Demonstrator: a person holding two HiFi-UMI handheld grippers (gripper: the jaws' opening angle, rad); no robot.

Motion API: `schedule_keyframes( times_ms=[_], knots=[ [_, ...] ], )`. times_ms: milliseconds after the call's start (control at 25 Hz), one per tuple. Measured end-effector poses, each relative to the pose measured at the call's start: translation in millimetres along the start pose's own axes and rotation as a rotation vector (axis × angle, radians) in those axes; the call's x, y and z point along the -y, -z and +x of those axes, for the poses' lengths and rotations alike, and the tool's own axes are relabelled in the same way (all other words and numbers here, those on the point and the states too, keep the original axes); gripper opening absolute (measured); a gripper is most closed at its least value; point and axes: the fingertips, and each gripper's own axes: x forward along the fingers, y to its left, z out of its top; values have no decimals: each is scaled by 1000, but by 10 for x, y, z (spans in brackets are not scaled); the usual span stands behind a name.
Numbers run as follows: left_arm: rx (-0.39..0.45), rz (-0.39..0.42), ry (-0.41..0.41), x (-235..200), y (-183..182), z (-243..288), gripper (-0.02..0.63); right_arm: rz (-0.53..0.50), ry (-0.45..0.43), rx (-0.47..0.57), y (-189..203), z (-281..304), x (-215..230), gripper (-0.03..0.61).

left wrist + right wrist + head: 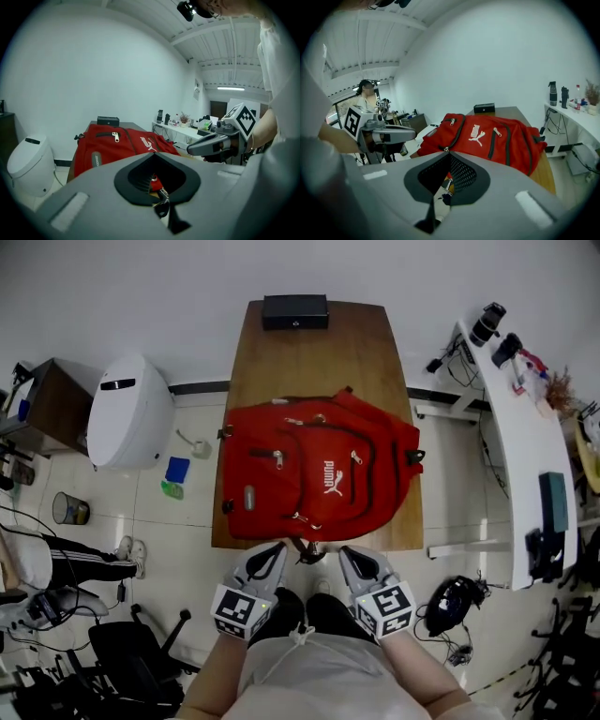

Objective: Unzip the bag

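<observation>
A red backpack (319, 470) lies flat on the wooden table (319, 348), its white logo facing up and its zips closed as far as I can see. Silver zip pulls (278, 457) show on its front pockets. My left gripper (269, 562) and right gripper (354, 562) hover side by side at the table's near edge, just short of the bag's bottom; both are shut with nothing held. In the left gripper view the bag (117, 143) lies beyond the shut jaws. The right gripper view shows the bag (497, 136) ahead, with a strap buckle (449, 180) dangling past the jaws.
A black box (295, 311) sits at the table's far end. A white bin (127, 413) stands on the floor at the left, a white desk (516, 418) with bottles and cables at the right, and a black chair (131, 652) at the near left.
</observation>
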Motion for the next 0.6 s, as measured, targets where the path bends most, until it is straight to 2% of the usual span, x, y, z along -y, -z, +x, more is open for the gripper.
schedule_keyframes(
  times_ms=[200, 280, 400, 480, 600],
  knots=[
    [-106, 0, 85, -65, 394, 349, 8, 14, -30, -186, 600, 468, -99, 8],
    [-126, -11, 115, -74, 502, 454, 8, 27, -42, -242, 811, 625, -132, 34],
    [-145, -17, 147, -90, 617, 612, 8, 60, -45, -298, 1032, 799, -115, 40],
    [-162, -10, 163, -112, 703, 718, 8, 86, -48, -328, 1132, 892, -86, 75],
    [-191, -13, 175, -159, 849, 821, 8, 112, -51, -341, 1195, 1005, -59, 77]
  ],
)
